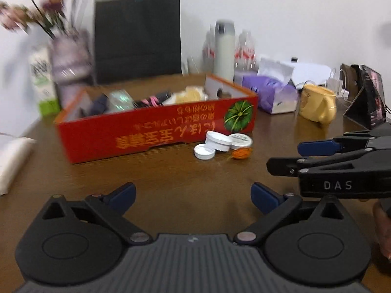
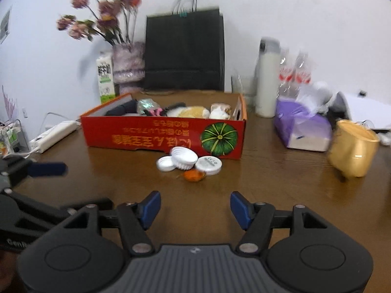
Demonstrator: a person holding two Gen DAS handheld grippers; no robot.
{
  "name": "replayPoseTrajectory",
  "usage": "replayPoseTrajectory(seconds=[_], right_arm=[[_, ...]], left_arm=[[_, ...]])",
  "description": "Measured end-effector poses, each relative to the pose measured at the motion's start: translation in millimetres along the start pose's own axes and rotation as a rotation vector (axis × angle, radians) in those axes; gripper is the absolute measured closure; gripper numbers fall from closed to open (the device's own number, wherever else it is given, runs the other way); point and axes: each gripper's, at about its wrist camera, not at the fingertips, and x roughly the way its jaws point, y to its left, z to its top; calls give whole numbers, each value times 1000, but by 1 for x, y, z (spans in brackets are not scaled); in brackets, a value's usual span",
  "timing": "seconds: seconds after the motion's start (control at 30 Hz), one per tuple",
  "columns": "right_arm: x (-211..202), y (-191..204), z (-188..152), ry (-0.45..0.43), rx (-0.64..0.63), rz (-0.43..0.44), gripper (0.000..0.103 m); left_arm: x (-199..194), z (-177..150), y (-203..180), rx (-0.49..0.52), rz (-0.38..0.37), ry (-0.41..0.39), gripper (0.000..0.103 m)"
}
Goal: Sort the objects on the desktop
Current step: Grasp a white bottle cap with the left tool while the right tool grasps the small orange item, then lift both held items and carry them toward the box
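Three white lids and a small orange object lie together on the brown counter, just in front of the near wall of a red cardboard box. That wall bears a green pumpkin picture and upside-down yellow writing too blurred to read. Mixed items fill the box.

The left gripper has its jaws spread wide with nothing between them; the right gripper stands partly open, also empty. In the left wrist view the right gripper's side reads "DAS".

Right of the box sit a purple tissue pack and a yellow mug. A black paper bag, a white flask and a milk carton stand far back. Only the right wrist view shows the white power strip at left; only the left shows a black stand far right.
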Motion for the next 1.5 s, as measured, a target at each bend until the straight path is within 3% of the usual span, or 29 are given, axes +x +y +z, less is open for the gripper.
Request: replayPoseTrajectory(seconds=[0.23,0.3,0.37,0.43,0.5,0.53,0.57,0.77,0.9,1.03,1.13,1.3,1.5], right_arm=[[77,-18,27,115,-25,26,53],[79,-20,28,100,-34,27,69],[78,-23,27,89,-28,56,85],[79,-26,27,86,-17,52,85],[79,-30,27,81,-16,25,87],[79,-33,27,79,-8,24,87],[79,-36,27,80,6,46,89],[76,-25,25,79,-43,71,89],[73,-22,25,63,-51,24,89],[66,-14,25,27,-94,-38,89],[55,-11,29,0,-88,-35,89],[15,4,27,-93,-112,-29,89],[-50,14,-9,-128,-8,20,89]], left_arm=[[62,25,17,-6,-46,88,11],[68,29,12,16,-69,86,13],[76,33,5,46,-99,88,28],[85,38,-2,63,-108,96,33],[88,40,-8,84,-135,87,50],[87,40,-10,87,-139,79,70],[85,39,-11,79,-160,76,73],[75,33,-3,34,-149,74,74],[63,28,0,-11,-90,74,74],[29,10,9,-104,-54,44,74],[0,-5,15,-187,-10,40,74],[-51,-17,-1,-129,107,-3,74],[-96,-20,-28,-71,122,-74,74]])
